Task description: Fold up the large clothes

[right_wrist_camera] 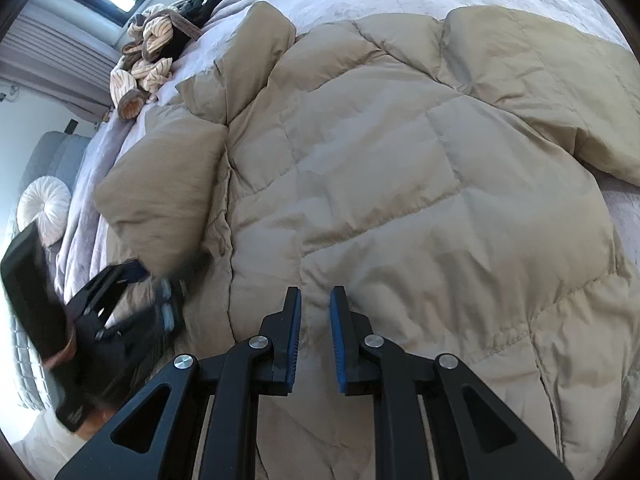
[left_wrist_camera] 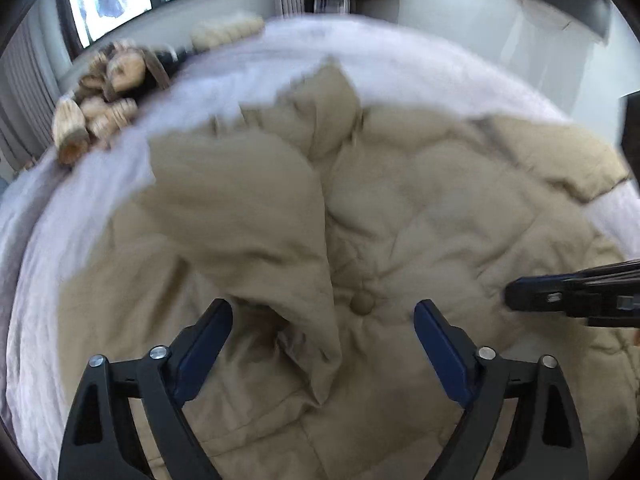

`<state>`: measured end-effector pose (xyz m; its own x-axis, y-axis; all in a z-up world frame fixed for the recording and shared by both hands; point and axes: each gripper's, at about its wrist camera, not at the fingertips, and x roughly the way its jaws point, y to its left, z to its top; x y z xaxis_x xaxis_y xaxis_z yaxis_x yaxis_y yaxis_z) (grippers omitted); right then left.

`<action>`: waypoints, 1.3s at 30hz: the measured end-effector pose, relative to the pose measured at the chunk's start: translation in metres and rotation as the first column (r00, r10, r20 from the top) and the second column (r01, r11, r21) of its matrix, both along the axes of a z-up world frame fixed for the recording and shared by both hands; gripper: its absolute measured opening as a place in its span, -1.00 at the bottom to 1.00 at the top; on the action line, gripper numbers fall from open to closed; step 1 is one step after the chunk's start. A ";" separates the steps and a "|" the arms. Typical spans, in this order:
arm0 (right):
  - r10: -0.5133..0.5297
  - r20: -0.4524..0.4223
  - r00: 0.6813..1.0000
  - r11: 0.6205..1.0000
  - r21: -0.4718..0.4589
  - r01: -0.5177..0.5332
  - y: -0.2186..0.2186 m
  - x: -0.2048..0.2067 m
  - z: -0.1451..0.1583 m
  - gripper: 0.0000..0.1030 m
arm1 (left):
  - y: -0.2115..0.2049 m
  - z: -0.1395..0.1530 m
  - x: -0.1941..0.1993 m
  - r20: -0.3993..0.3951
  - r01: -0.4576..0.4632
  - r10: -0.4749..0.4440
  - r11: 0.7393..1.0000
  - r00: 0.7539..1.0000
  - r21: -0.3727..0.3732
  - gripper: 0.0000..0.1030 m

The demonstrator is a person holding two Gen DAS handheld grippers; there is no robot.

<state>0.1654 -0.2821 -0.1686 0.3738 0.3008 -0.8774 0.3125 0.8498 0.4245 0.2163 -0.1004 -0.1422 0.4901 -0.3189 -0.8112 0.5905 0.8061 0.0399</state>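
Beige quilted puffer jacket (right_wrist_camera: 400, 184) lay spread across a pale lilac bedspread (left_wrist_camera: 60, 220), one sleeve (left_wrist_camera: 248, 216) folded over its front. Left gripper (left_wrist_camera: 323, 320) hovered above that sleeve, jaws wide with nothing between them. Right gripper (right_wrist_camera: 315, 304) hung over the jacket body, jaws narrow with a slim gap, gripping no fabric. Left wrist view alone showed a round beige button (left_wrist_camera: 362, 302) (blurred) and the right gripper's tip from the side. Right wrist view alone showed a round white pleated cushion (right_wrist_camera: 44, 208). Striped tan knit garments (right_wrist_camera: 148, 64) sat piled at the bed edge.
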 end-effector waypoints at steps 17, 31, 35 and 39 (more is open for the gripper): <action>0.279 0.107 0.954 0.943 -0.220 -0.251 0.129 0.075 0.038 0.61 | 0.259 -0.004 0.079 -0.258 -0.645 0.601 0.750 0.757 -0.146 0.80; -0.037 0.024 0.999 0.994 -0.105 0.040 0.042 0.072 -0.018 -0.78 | 0.264 -0.067 0.129 -0.600 -0.633 0.382 0.721 0.703 -0.282 0.80; -0.082 0.030 0.996 0.996 -0.034 0.083 0.030 0.070 -0.025 -0.78 | 0.248 -0.047 0.134 -0.572 -0.580 0.319 0.732 0.756 -0.358 -0.57; -0.100 0.030 0.995 0.995 -0.023 0.101 0.033 0.067 -0.024 -0.80 | 0.235 -0.025 0.132 -0.438 -0.447 0.295 0.843 0.849 -0.299 -0.66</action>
<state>0.2327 -0.2492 -0.1931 0.4259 0.2387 -0.8727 0.3852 0.8250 0.4136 0.3487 0.1348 -0.1670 0.3313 -0.4892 -0.8068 0.1519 0.8716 -0.4661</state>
